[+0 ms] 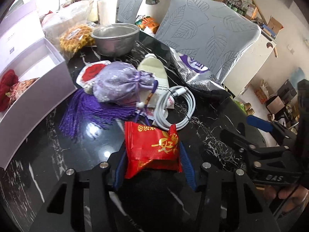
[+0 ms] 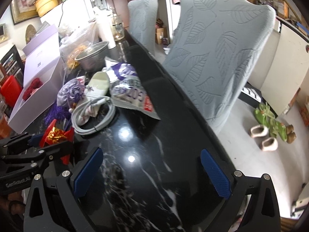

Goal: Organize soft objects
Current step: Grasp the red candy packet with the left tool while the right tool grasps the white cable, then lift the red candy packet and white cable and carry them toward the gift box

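Note:
A red snack packet (image 1: 152,147) with gold print sits between the blue pads of my left gripper (image 1: 153,166), which press on both of its sides; it is shut on the packet, low over the black marble table (image 1: 77,150). The right wrist view shows the same packet (image 2: 56,135) crumpled in that gripper. Behind it lie a purple drawstring sachet (image 1: 115,85) with a long tassel and a rose-printed pad. A white open box (image 1: 34,96) at the left holds a red knitted item (image 1: 6,89). My right gripper (image 2: 152,174) stands open over bare table, nothing between its fingers.
A coiled white cable (image 1: 173,106), a cream tube (image 1: 154,71) and a silver-purple foil bag (image 1: 195,71) lie beyond the packet. A metal bowl (image 1: 115,38) and bagged snacks stand further back. Grey leaf-patterned chairs (image 1: 208,32) line the table's far edge.

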